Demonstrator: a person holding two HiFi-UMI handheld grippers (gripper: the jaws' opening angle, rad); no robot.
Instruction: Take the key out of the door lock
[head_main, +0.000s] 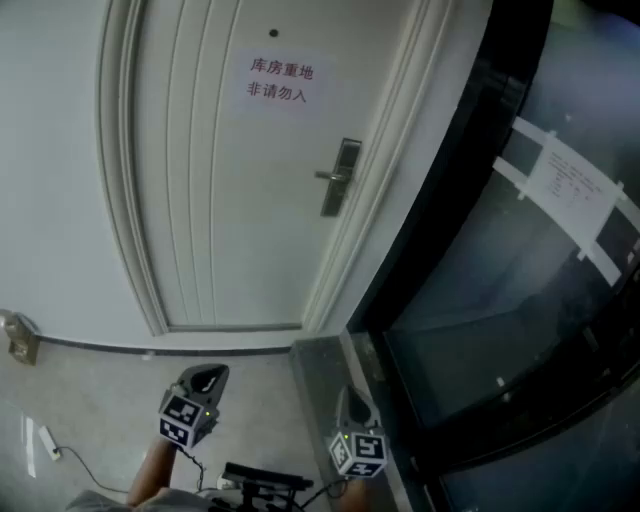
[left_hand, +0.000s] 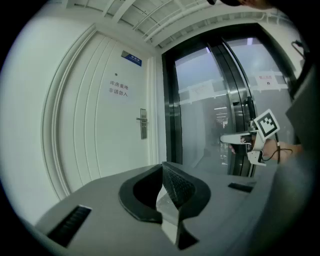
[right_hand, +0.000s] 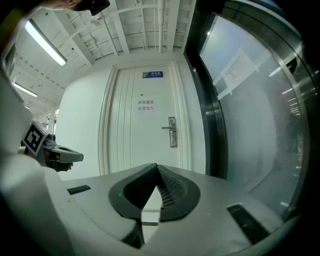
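Head view: the door lock (head_main: 340, 178) sits far ahead on the door (head_main: 230, 210), almost straight beyond the right gripper (head_main: 352, 408), the nearer one; the key is too small to make out. That gripper and the left gripper (head_main: 205, 380) hold their jaws together, empty. A glass wall (head_main: 520, 300) flanks the right; nothing seems to block the approach.

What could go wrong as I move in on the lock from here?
The key is too small to make out on the lock plate; you might catch the handle instead.
The right tool is shut; unopened, it would bump the lock.
The glass wall stands close beside the door.
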